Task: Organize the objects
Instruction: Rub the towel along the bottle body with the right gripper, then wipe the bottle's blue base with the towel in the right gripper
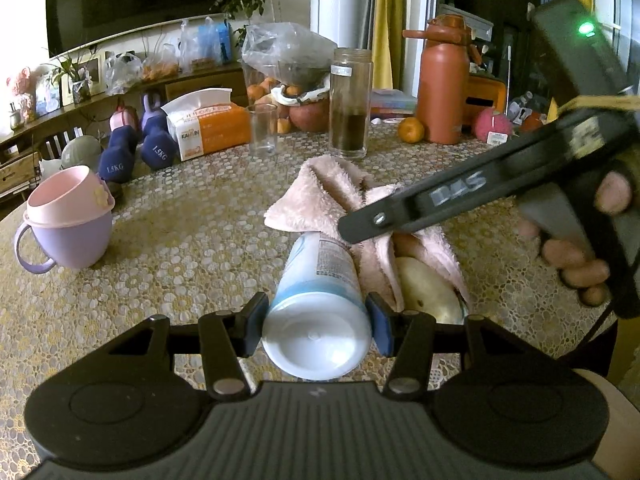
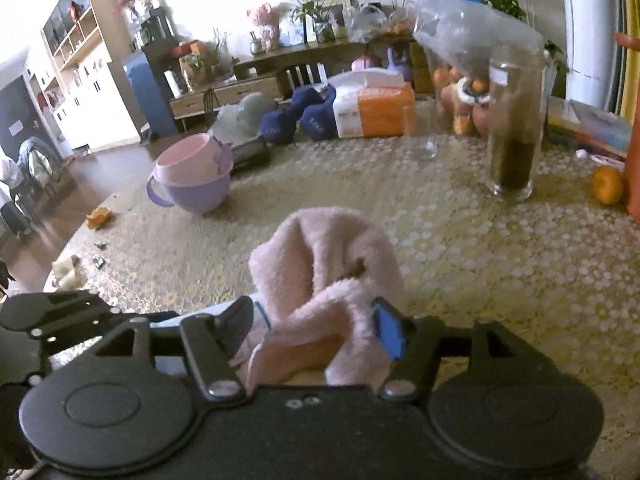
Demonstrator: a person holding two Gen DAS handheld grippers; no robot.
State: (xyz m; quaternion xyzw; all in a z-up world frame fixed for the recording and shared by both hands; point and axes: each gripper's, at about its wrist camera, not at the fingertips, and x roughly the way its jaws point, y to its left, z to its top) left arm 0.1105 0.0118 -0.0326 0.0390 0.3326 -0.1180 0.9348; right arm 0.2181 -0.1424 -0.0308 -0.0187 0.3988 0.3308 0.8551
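My left gripper [image 1: 316, 322] is shut on a white bottle [image 1: 316, 300] with a pale blue label; the bottle lies with its base toward the camera, its far end on the table. A pink fluffy towel [image 1: 332, 196] lies crumpled behind and right of it, draped over a yellowish potato [image 1: 428, 290]. The right gripper's body [image 1: 500, 184] reaches in from the right above the towel. In the right wrist view my right gripper [image 2: 316, 326] has its fingers around the pink towel [image 2: 332, 264], which bunches up between them.
A pink cup nested in a purple cup [image 1: 68, 224] stands left. A tall glass jar with dark contents [image 1: 349, 108], a small glass [image 1: 263, 130], a tissue pack [image 1: 208, 124], blue dumbbells [image 1: 138, 152], an orange thermos [image 1: 444, 84] and a tangerine [image 1: 411, 129] stand at the back.
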